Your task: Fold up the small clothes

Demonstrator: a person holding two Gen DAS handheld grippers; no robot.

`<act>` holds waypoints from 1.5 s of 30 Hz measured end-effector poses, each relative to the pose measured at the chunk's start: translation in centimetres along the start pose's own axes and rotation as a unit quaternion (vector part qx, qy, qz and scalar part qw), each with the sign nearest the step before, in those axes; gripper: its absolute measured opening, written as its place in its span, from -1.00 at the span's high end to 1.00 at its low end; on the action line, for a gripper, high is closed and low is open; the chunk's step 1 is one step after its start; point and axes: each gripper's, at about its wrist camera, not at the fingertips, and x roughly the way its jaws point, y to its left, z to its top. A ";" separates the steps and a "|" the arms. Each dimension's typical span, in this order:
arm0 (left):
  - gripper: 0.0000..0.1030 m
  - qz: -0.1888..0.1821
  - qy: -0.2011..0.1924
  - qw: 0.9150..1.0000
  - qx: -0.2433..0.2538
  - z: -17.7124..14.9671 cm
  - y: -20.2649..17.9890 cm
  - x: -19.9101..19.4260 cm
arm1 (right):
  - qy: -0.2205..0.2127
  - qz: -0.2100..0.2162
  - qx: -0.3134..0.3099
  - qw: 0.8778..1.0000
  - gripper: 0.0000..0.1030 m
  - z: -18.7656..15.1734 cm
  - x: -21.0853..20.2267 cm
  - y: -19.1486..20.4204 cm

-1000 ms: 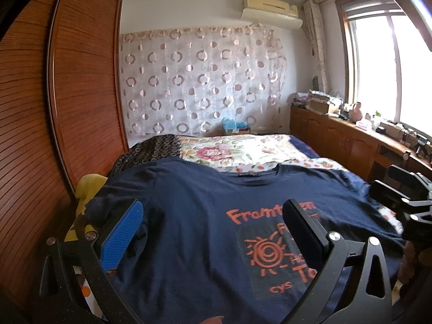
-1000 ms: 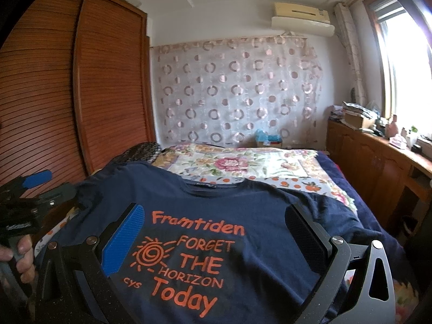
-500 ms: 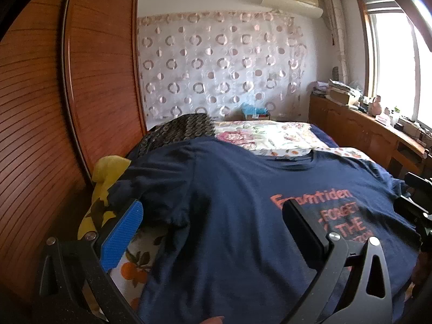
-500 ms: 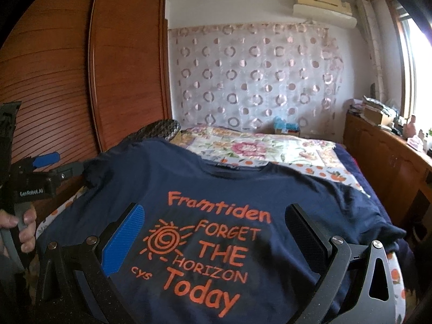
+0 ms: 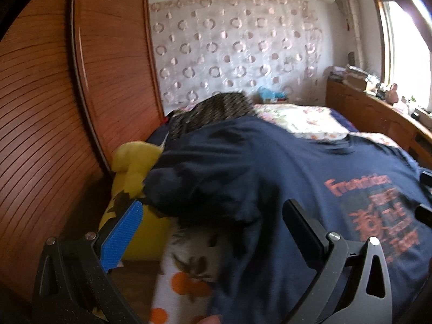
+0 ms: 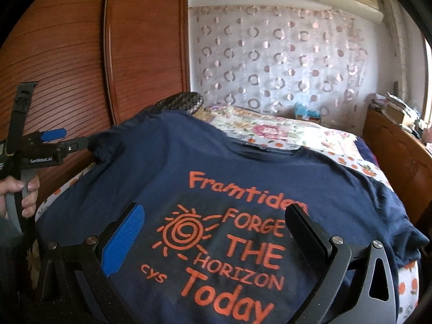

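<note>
A navy T-shirt (image 6: pixel 243 167) with orange print lies flat, face up, on the bed. It also shows in the left wrist view (image 5: pixel 270 178), blurred. My left gripper (image 5: pixel 213 221) is open and empty, above the shirt's left sleeve (image 5: pixel 189 189) near the bed's left edge. In the right wrist view the left gripper (image 6: pixel 67 141) sits beside that sleeve (image 6: pixel 108 145). My right gripper (image 6: pixel 216 224) is open and empty, over the shirt's printed front.
A wooden wardrobe (image 5: pixel 67 108) runs close along the bed's left side. A yellow cushion (image 5: pixel 135 162) and a dark patterned pillow (image 5: pixel 216 108) lie by it. A floral bedsheet (image 6: pixel 270 129) covers the bed. A wooden cabinet (image 6: pixel 391 145) stands at the right.
My left gripper has swung left, from over the shirt's middle to its left sleeve and the bed edge. My right gripper has moved left and closer over the print.
</note>
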 end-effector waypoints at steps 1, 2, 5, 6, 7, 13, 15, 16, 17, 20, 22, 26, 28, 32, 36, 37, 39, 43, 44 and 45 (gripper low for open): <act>-1.00 0.003 0.005 1.000 0.000 -0.1 0.4 0.5 | 0.002 0.004 -0.002 1.000 -1.00 0.2 0.1 0.0; -1.00 0.004 0.013 1.000 0.000 -0.2 1.1 1.3 | 0.003 0.008 -0.004 1.000 -1.00 0.3 0.1 -0.2; -1.00 0.008 0.022 1.000 0.005 -0.3 2.3 2.8 | 0.005 0.016 -0.008 1.000 -1.00 0.7 0.2 -0.6; -1.00 0.010 0.022 1.000 0.008 -0.3 2.6 2.9 | 0.004 0.018 -0.010 1.000 -1.00 0.8 0.3 -0.6; -0.98 0.008 0.022 1.000 0.010 -0.2 2.8 3.0 | 0.003 0.019 -0.012 1.000 -1.00 0.9 0.2 -0.8; -0.45 -0.021 0.034 0.999 0.004 0.9 4.6 4.8 | -0.004 0.024 -0.012 1.000 -1.00 0.7 0.2 -1.0; -0.27 -0.023 0.043 0.999 0.013 0.9 4.7 5.4 | -0.005 0.024 -0.011 1.000 -1.00 0.4 0.0 -1.0; -0.20 -0.025 0.050 0.998 0.018 0.9 4.7 5.8 | -0.006 0.024 -0.011 1.000 -1.00 0.2 0.0 -0.9; -0.15 -0.028 0.054 0.998 0.022 0.9 4.6 6.0 | -0.006 0.024 -0.009 1.000 -1.00 0.1 -0.2 -1.2; 0.21 -0.044 0.061 0.997 0.031 0.8 4.5 6.6 | -0.009 0.023 -0.005 1.000 -1.00 0.0 -0.1 -0.8; 0.61 -0.051 0.062 0.996 0.035 0.8 4.4 6.5 | -0.009 0.021 -0.003 1.000 -1.00 0.1 0.2 -0.4; 0.90 -0.059 0.041 0.997 0.036 1.2 4.1 5.1 | -0.010 0.018 0.001 1.000 -1.00 -0.2 0.1 -0.5; 0.94 -0.059 0.028 0.997 0.034 1.7 4.0 4.3 | -0.008 0.018 0.003 1.000 -1.00 0.1 0.2 -0.4; 0.97 -0.069 -0.004 0.997 0.027 3.8 3.4 2.5 | -0.009 0.017 0.005 1.000 -1.00 0.0 0.1 -0.2; 0.98 -0.086 -0.026 0.995 0.041 6.1 1.7 1.5 | -0.011 0.015 0.007 1.000 -1.00 0.1 0.1 -0.5; 0.98 -0.092 -0.030 0.994 0.045 6.7 1.2 1.4 | -0.011 0.014 0.007 1.000 -1.00 0.1 0.1 -0.6; 0.98 -0.105 -0.034 0.992 0.054 7.5 0.1 1.3 | -0.012 0.012 0.008 1.000 -1.00 0.1 0.0 -0.7; 0.98 -0.142 -0.035 0.987 0.067 9.1 -2.8 1.1 | -0.015 0.007 0.010 1.000 -1.00 0.2 -0.1 -0.7; 0.98 -0.152 -0.033 0.985 0.071 9.2 -3.6 1.0 | -0.017 0.005 0.012 1.000 -1.00 0.1 -0.1 -0.7; 0.98 -0.167 -0.029 0.982 0.079 9.3 -4.6 0.9 | -0.018 0.006 0.014 1.000 -1.00 0.1 -0.2 -1.0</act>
